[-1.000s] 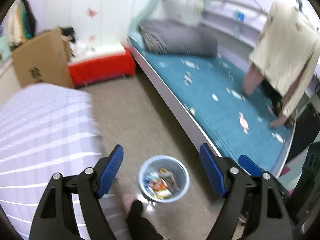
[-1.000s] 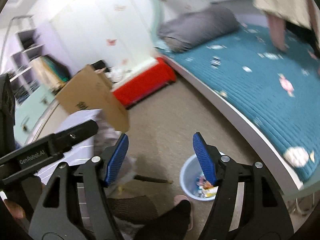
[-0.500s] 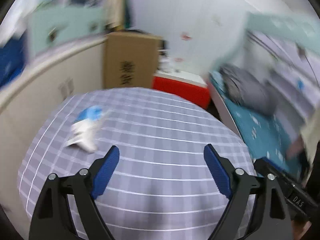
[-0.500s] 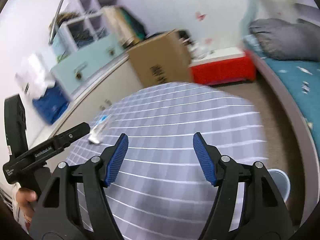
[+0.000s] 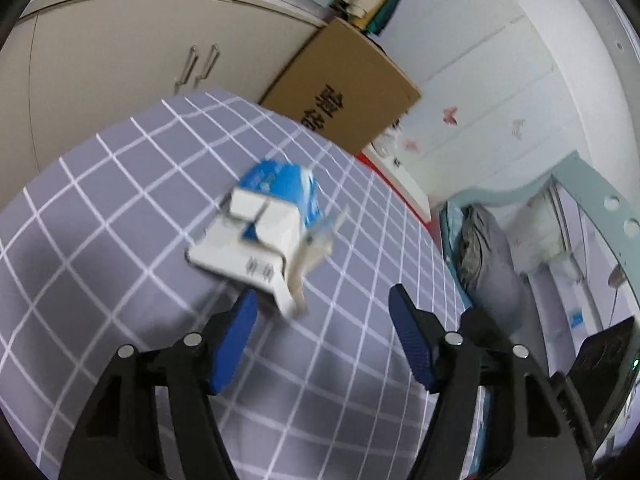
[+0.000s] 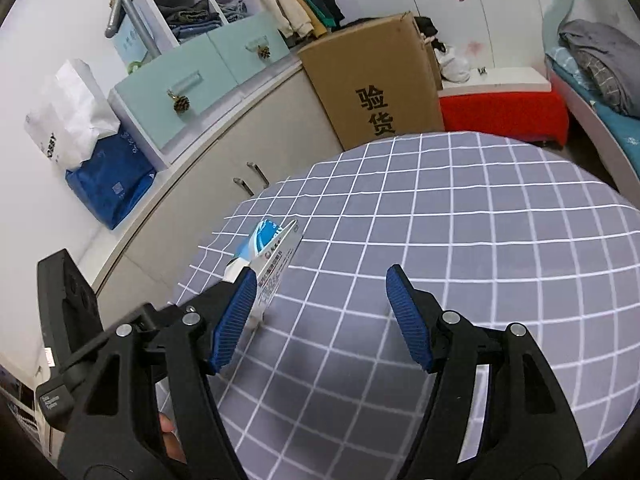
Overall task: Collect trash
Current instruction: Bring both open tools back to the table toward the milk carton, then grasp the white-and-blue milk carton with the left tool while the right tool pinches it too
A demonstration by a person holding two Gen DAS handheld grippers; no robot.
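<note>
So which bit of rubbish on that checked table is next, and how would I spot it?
Look at the grey table with white grid lines. Near its cabinet-side edge lies a crumpled carton, the only thing on the cloth. It is white with a blue end, torn open and flattened.

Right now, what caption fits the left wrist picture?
Left tool closing toward a crushed blue-and-white carton on the checked tablecloth.

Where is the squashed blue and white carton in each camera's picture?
Left wrist: squashed blue and white carton lies mid-picture on the grey checked tablecloth, just beyond the jaws.
Right wrist: carton sits left of centre, partly behind the left blue pad.
Shared landmark: brown cardboard box with black characters.
</note>
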